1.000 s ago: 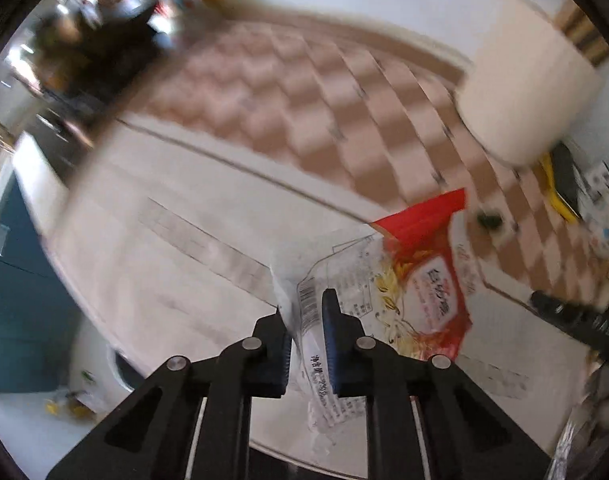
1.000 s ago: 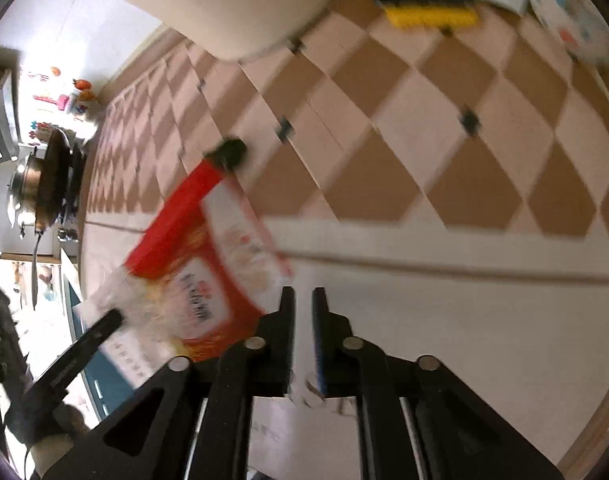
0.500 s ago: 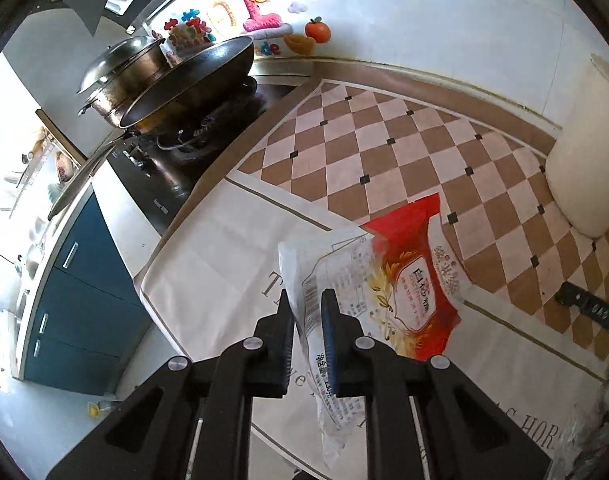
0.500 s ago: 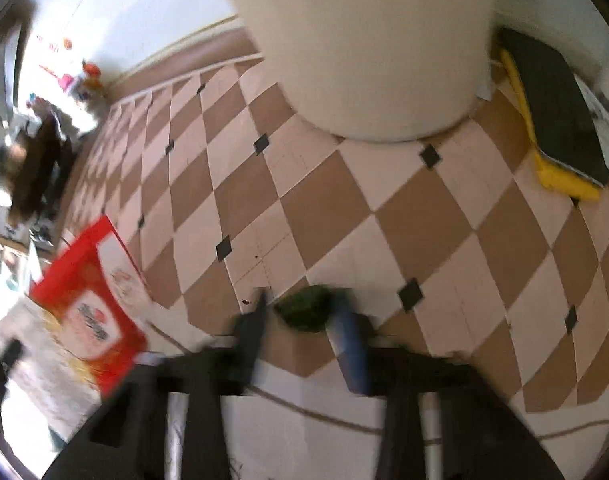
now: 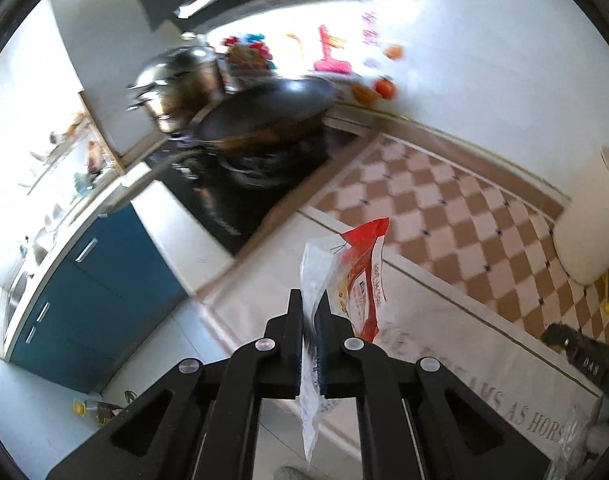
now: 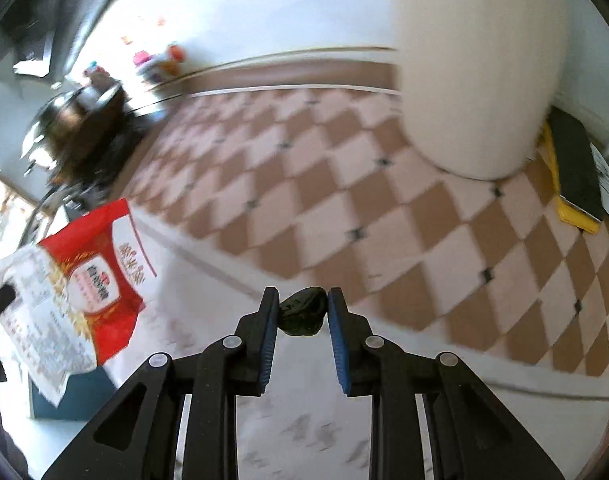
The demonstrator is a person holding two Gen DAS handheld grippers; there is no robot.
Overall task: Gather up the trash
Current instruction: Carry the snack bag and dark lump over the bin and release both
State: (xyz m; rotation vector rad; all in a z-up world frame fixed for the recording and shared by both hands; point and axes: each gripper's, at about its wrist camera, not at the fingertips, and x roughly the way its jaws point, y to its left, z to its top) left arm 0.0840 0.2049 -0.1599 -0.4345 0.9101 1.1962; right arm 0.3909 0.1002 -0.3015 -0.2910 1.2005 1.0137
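- The left hand-held gripper [image 5: 310, 312] is clenched on the white edge of an empty red-and-white food packet [image 5: 346, 276], which hangs in the air above the near edge of the worktop [image 5: 444, 332], clear of the cloth.
- The right hand-held gripper [image 6: 303, 312] has a small dark green scrap [image 6: 303, 312] between its blue pads [image 6: 269, 332]; both pads appear to touch it, so I judge it grasped (though the blur leaves it unclear whether the scrap has left the surface).
- From the right wrist view the packet [image 6: 80, 284] shows off to the left, over the worktop's front-left edge.
- Progress: both pieces of rubbish visible here look secured, one in each gripper. What is left is dropping them somewhere, and no bin shows in either view.
- A yellow-and-black sponge [image 6: 572, 176] lies toward the back-right corner beside a large cream container [image 6: 480, 80]; neither reads as rubbish.
- A wok [image 5: 264, 116] sits on the hob at the left end.
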